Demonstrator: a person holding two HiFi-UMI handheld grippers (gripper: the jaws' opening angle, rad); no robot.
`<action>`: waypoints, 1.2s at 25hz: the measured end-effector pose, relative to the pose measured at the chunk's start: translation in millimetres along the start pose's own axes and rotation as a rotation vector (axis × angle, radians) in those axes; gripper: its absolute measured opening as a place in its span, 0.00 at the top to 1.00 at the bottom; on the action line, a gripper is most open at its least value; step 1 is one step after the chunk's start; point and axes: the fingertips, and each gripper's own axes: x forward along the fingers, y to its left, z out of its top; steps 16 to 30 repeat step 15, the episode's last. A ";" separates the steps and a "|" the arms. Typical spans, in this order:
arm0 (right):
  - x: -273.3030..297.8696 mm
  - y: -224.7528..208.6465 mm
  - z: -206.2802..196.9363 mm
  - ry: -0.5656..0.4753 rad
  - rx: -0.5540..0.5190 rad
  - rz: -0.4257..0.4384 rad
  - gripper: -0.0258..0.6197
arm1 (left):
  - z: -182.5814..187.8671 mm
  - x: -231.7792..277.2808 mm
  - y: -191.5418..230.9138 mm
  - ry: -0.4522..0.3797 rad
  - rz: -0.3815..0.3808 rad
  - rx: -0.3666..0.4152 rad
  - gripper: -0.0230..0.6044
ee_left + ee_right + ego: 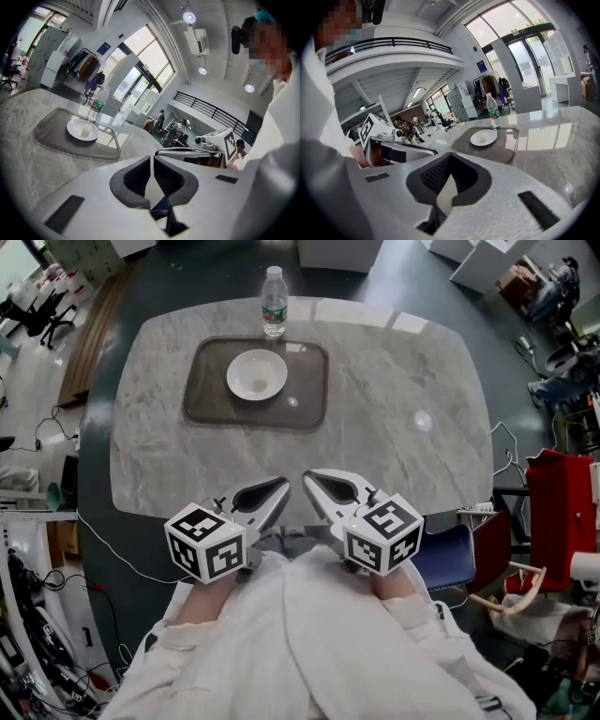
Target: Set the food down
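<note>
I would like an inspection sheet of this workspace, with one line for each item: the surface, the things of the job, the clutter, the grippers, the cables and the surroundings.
Surface: marble table, carrying a tray and a bottle at its far side.
Job's things: white plate on the dark tray; a small pale piece, likely the food, lies on the plate.
Clutter: water bottle, upright, just beyond the tray.
Grippers: left gripper and right gripper are both shut and empty, at the table's near edge.
Cables: white cable on the floor left of the table; nothing seen on the table.
Surroundings: blue chair seat and red object at the right.
</note>
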 end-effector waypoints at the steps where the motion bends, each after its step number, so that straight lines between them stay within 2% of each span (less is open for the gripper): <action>1: -0.2 -0.1 0.3 0.001 -0.001 0.001 0.96 | 0.2 0.1 0.2 0.000 0.001 -0.002 0.91; 30: -2.7 0.7 -2.7 0.016 -0.007 0.011 0.96 | 0.2 3.4 -4.1 0.003 -0.015 0.001 0.91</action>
